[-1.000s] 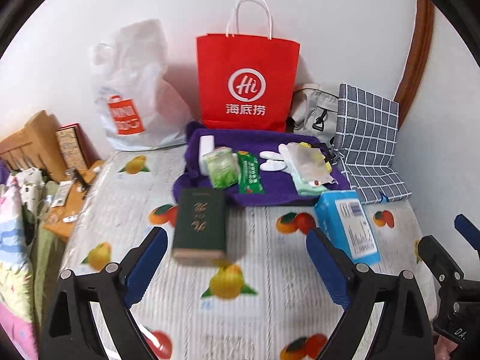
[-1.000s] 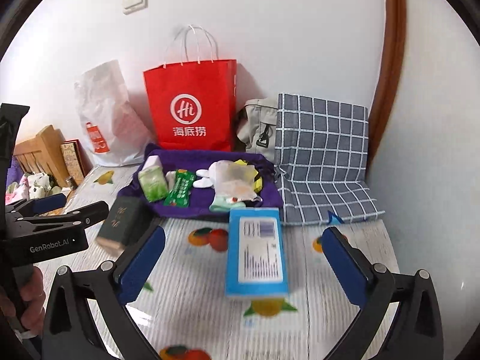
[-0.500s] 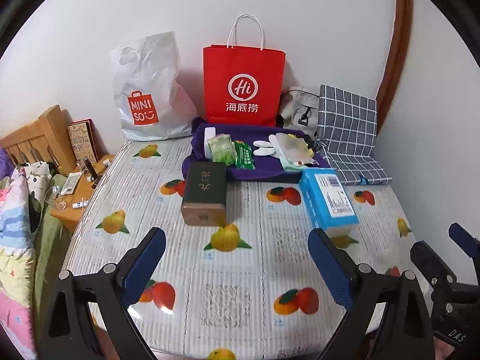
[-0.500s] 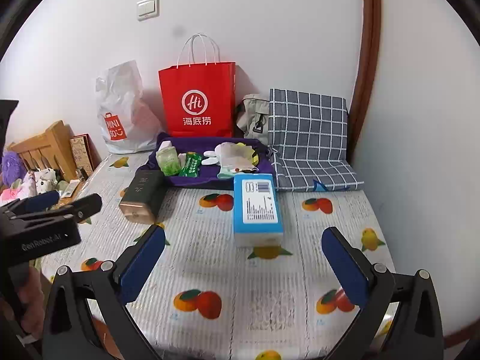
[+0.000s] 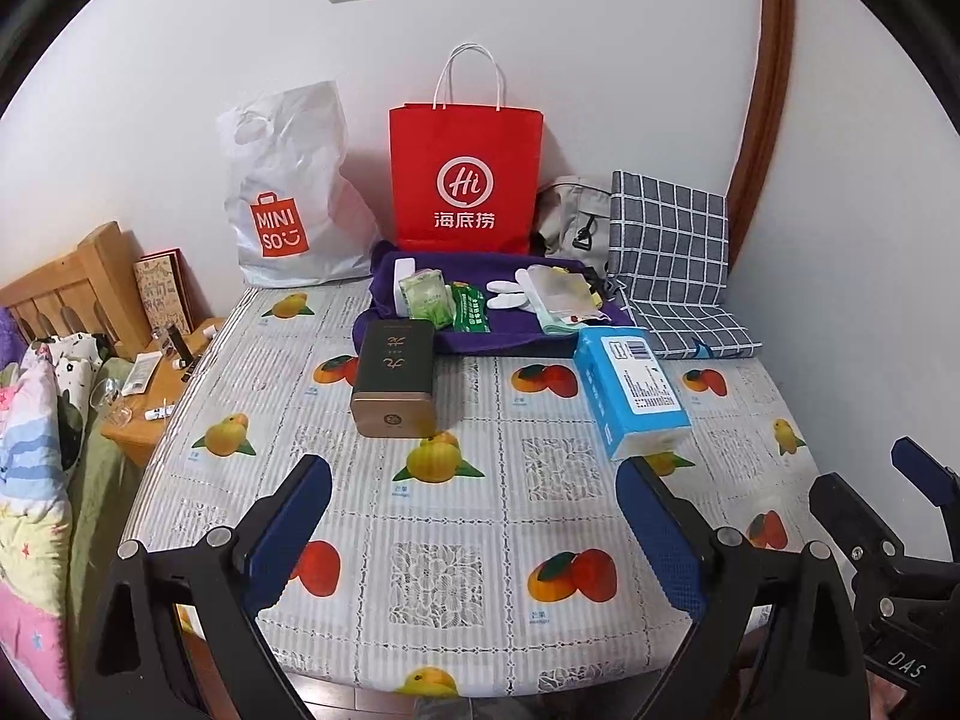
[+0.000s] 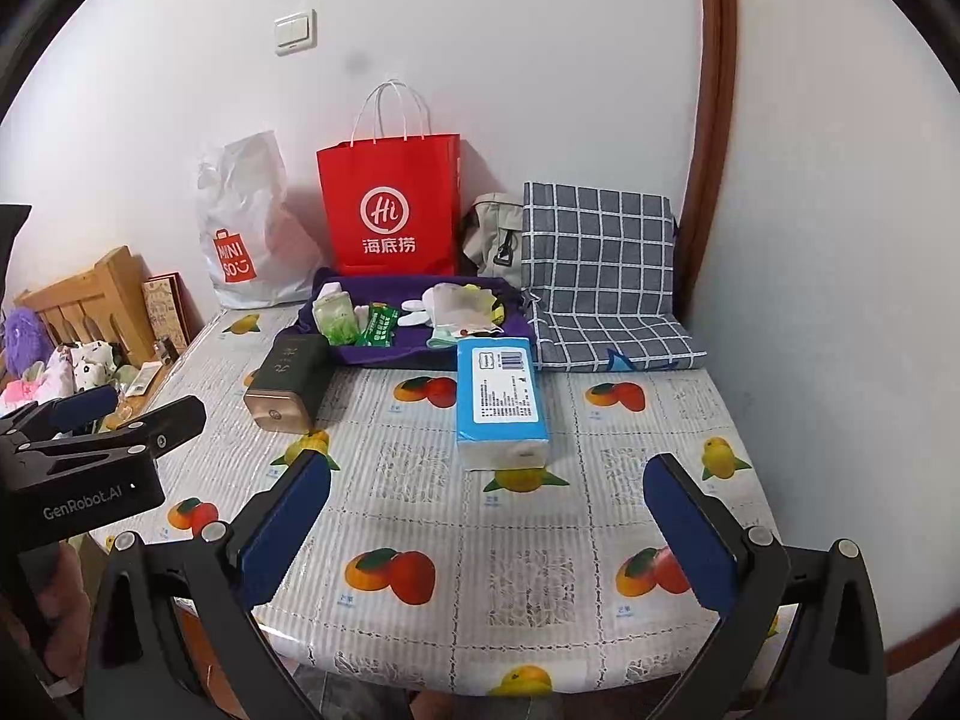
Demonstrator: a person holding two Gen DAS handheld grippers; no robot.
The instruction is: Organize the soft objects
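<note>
Purple cloth (image 5: 510, 336) lies spread at the back of our fruit-print table (image 5: 456, 540), below the red paper bag (image 5: 465, 180), holding green packets (image 5: 429, 300), a white glove (image 5: 510, 291) and folded pale fabric. Just in front of it we see the blue tissue pack (image 5: 633, 393), soft-sided with a white end, and the dark green box (image 5: 396, 375) lying flat. Our left gripper (image 5: 480, 531) and right gripper (image 6: 486, 531) hover wide open near the table's front edge, holding nothing.
</note>
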